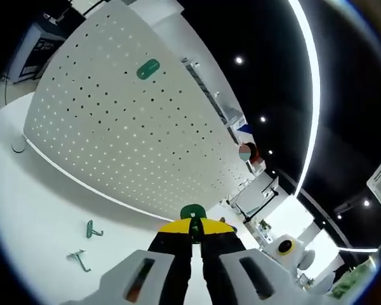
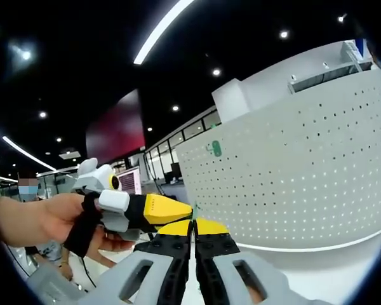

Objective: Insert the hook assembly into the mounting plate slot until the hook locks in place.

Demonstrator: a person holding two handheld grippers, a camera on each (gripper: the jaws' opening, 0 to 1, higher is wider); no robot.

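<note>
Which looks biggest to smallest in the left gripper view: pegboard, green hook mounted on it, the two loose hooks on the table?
1. Pegboard, by far.
2. Mounted green hook.
3. The two loose hooks look about alike; unranked. They lie nearer the camera than the mounted one, so true sizes are unsure.

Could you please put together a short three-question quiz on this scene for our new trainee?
1. True or false: a green piece is already mounted on the white pegboard.
2. What does the left gripper hold? A) a green hook B) a screwdriver C) nothing
3. How many loose green hooks lie on the white table in the left gripper view?

Key:
1. True: a green plate sits high on the board.
2. A: its jaws are shut on a green hook.
3. Two: one hook and another hook.
</note>
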